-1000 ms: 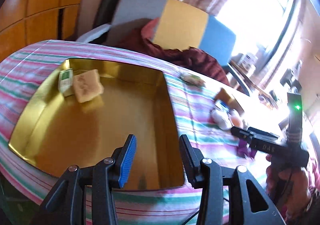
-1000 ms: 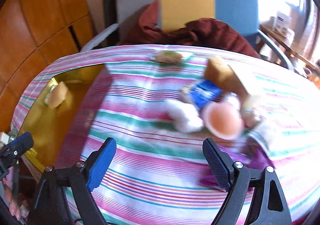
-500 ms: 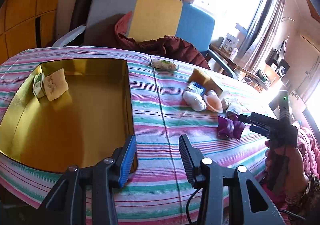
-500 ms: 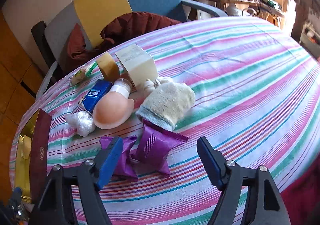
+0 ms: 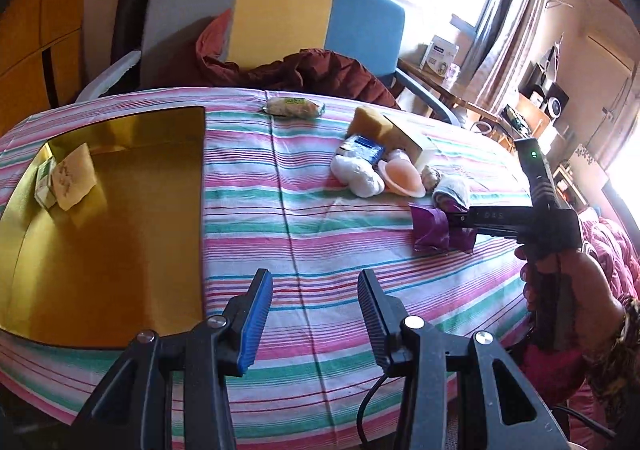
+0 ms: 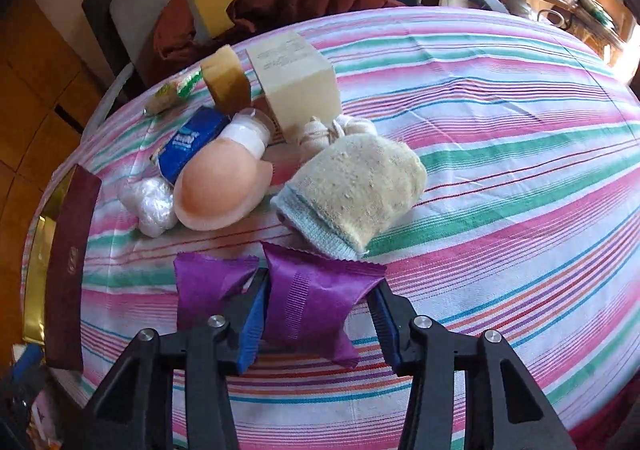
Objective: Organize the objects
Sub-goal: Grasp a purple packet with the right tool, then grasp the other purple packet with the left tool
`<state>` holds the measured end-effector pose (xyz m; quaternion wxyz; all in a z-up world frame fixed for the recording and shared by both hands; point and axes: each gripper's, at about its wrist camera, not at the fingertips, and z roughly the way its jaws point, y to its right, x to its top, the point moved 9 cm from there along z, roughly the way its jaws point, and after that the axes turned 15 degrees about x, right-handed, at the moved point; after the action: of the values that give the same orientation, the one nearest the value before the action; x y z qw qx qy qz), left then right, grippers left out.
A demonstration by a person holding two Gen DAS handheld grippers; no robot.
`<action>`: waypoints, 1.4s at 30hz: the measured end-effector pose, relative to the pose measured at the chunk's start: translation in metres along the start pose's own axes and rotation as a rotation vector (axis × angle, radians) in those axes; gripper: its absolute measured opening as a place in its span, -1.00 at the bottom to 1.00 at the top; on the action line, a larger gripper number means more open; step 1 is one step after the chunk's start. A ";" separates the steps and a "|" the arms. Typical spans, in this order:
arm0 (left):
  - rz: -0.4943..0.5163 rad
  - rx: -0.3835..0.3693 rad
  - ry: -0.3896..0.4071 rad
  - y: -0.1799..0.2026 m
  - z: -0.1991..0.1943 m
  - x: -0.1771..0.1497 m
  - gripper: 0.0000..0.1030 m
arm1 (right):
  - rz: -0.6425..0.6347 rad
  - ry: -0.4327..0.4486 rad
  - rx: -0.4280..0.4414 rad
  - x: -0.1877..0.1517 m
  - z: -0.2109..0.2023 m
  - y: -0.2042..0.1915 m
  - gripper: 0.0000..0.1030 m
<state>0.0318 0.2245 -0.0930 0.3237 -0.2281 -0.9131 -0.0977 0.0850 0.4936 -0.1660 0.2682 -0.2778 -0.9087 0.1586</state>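
Straddling a purple packet (image 6: 316, 302) with my right gripper (image 6: 318, 324), fingers spread on either side of it.

My right fingers (image 6: 252, 326) stand apart around the packet on the striped surface (image 6: 500, 178); I cannot tell whether the pads touch it. A second purple packet (image 6: 208, 286) lies just left of my left-hand finger. Beyond them sit a cream knitted sock (image 6: 356, 194), a peach cup-shaped piece (image 6: 218, 190), a blue packet (image 6: 190, 138), a clear plastic wad (image 6: 148, 206), a cream box (image 6: 296, 78) and a yellow sponge (image 6: 226, 78), bunched close together. My left gripper (image 5: 314, 318) hangs open over the surface with nothing between its fingers, beside the gold tray (image 5: 120, 250), where a pale packet (image 5: 74, 180) and a small green box (image 5: 45, 186) rest in the far corner.
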 end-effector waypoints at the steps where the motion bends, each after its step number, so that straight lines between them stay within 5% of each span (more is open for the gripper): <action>1: 0.010 -0.003 0.001 0.005 0.001 0.001 -0.14 | -0.015 -0.011 0.001 -0.002 0.001 0.001 -0.10; 4: 0.042 -0.017 -0.007 0.019 0.006 0.007 -0.14 | -0.092 -0.022 -0.025 -0.005 0.000 0.002 -0.31; 15: 0.123 -0.161 -0.110 0.104 0.049 0.019 -0.11 | 0.108 0.033 0.162 -0.004 -0.010 0.023 -0.32; 24: 0.210 -0.176 -0.127 0.161 0.080 0.020 0.00 | 0.127 0.031 0.162 -0.001 -0.013 0.027 -0.32; 31: 0.215 -0.125 -0.147 0.162 0.106 0.017 0.00 | 0.122 0.024 0.161 0.000 -0.013 0.028 -0.31; 36: 0.195 -0.144 -0.089 0.153 0.106 0.020 -0.21 | 0.116 0.022 0.156 0.000 -0.011 0.027 -0.30; 42: 0.201 -0.140 -0.033 0.144 0.097 0.012 -0.23 | 0.079 0.008 0.185 -0.001 -0.008 0.015 -0.30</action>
<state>0.0394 0.3869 -0.1555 0.3001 -0.3422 -0.8817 -0.1245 0.0972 0.5061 -0.1666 0.2899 -0.2882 -0.8774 0.2511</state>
